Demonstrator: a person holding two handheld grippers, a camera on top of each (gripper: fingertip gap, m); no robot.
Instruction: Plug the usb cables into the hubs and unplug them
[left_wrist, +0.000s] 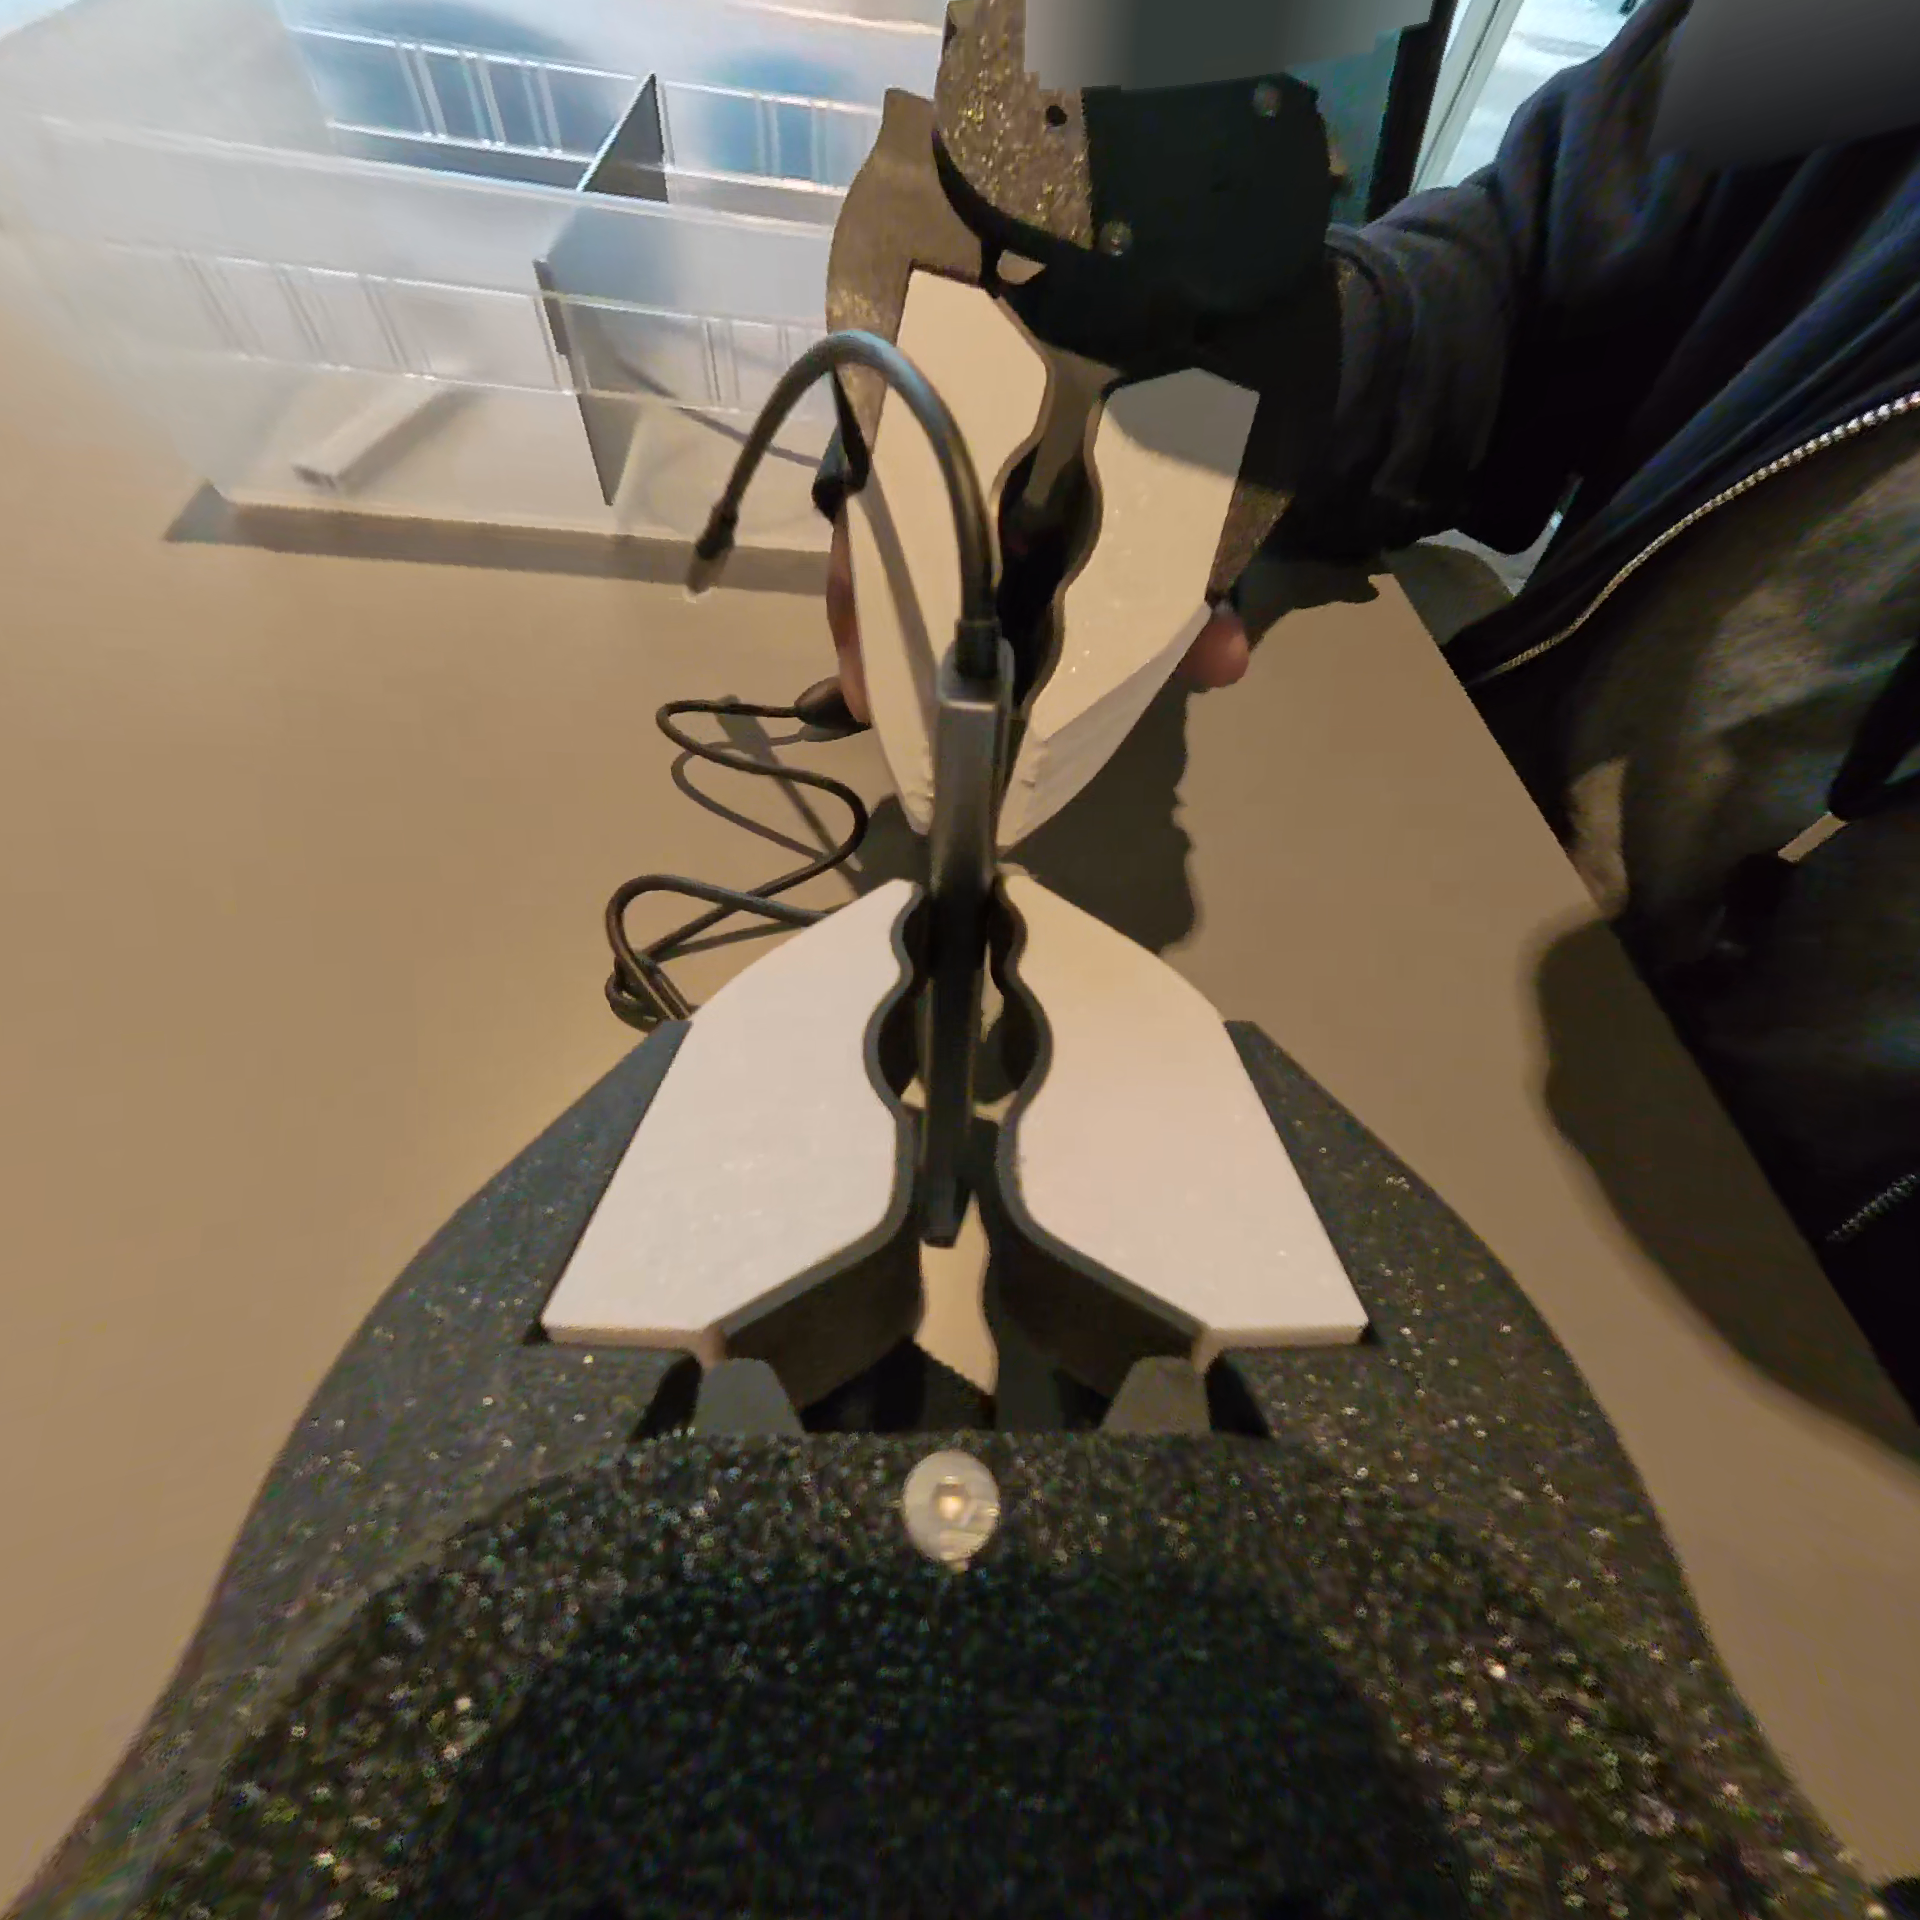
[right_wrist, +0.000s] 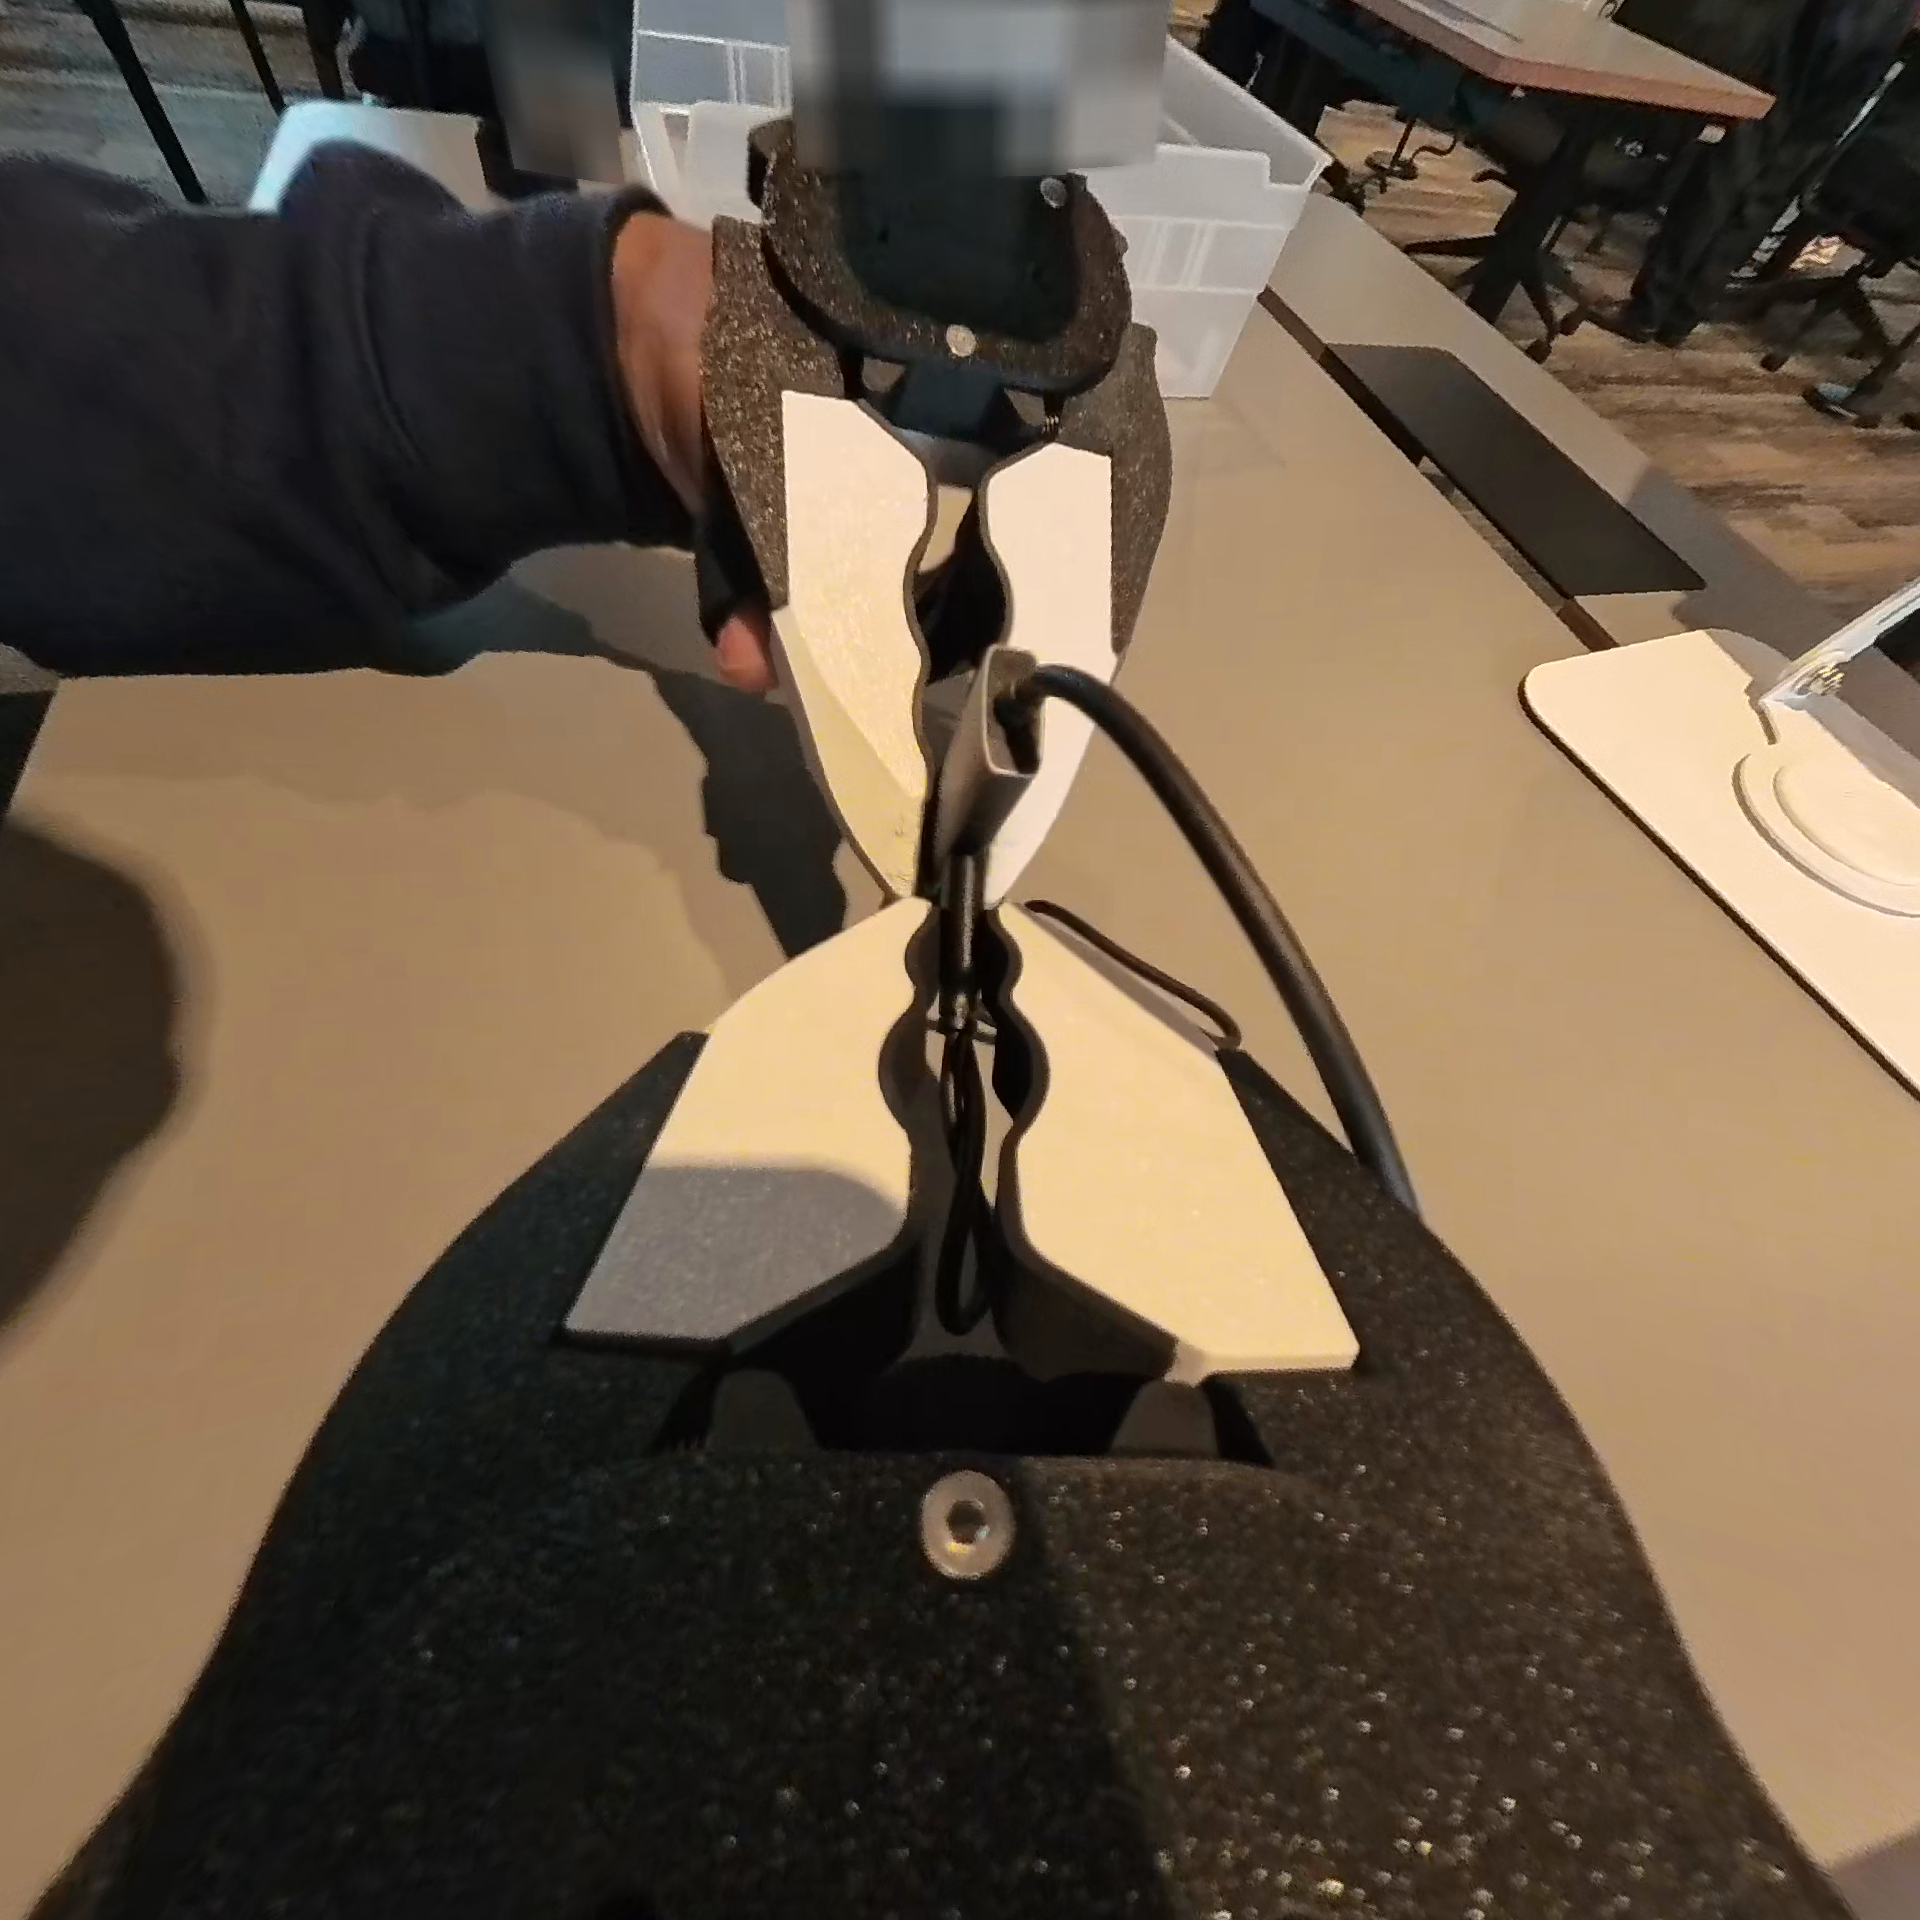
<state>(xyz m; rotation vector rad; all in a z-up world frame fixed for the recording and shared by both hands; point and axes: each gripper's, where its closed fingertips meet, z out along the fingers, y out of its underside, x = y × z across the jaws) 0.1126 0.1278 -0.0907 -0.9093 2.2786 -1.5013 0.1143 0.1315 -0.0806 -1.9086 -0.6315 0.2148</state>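
Left claw (left_wrist: 954, 914) clamping one grey hub (left_wrist: 961, 831), right claw (right_wrist: 961, 914) pinching one black cable (right_wrist: 961, 997)

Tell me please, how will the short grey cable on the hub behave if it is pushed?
Probably springy, not limp: the short grey cable holds an arch in the air above the hub, its free plug unsupported. A push would likely bend it, and it would swing back.

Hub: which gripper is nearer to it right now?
Left. The left gripper has its fingers shut on the grey hub, clamping its body. The right gripper faces it from the far end, fingers holding a black cable plug at the hub's edge.
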